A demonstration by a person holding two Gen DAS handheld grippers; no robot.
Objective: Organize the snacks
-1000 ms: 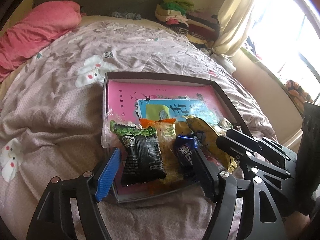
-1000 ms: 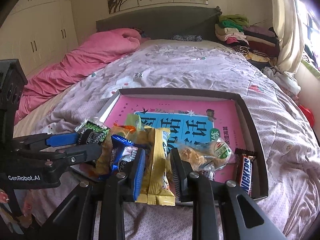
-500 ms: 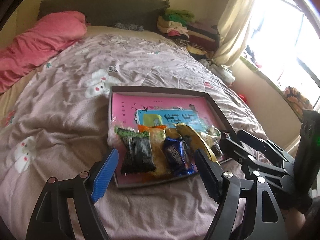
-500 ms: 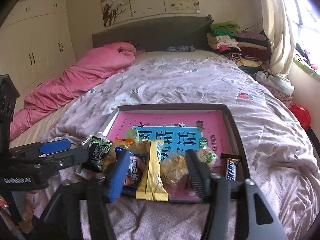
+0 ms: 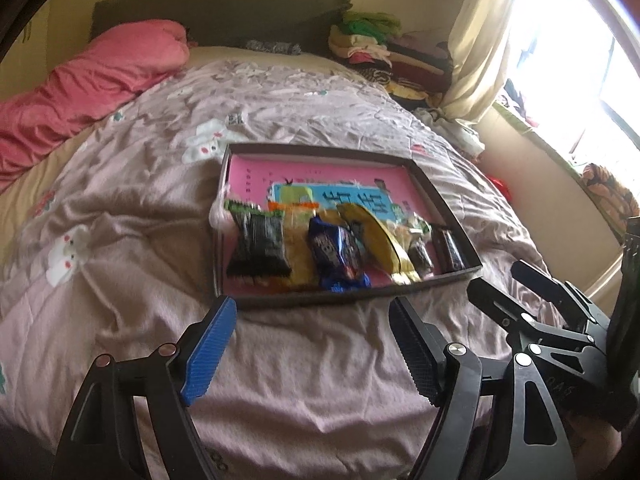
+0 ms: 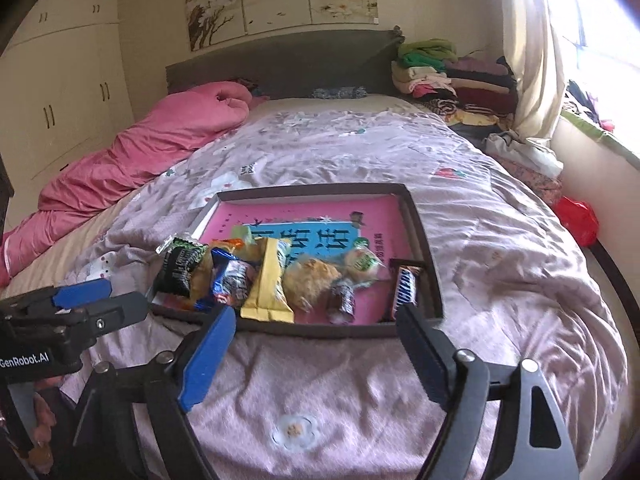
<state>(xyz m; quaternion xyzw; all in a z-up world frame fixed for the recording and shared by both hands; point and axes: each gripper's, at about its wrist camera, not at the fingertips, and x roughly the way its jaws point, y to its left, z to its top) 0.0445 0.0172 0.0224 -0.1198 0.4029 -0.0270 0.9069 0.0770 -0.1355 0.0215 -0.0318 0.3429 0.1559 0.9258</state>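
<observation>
Right wrist view: both jaws wide, empty; snack tray [image 6: 426,240] ahead; pink quilt [image 6: 152,148] beyond.

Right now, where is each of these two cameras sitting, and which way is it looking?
Left wrist view: rides the left tool, looking forward and down over the bed at the tray of snacks; the open right tool shows at right.
Right wrist view: rides the right tool, jaws just opened and empty, facing the same tray; the left tool shows at left.
Shared: tray, yellow packet, pink blanket, headboard.
</observation>
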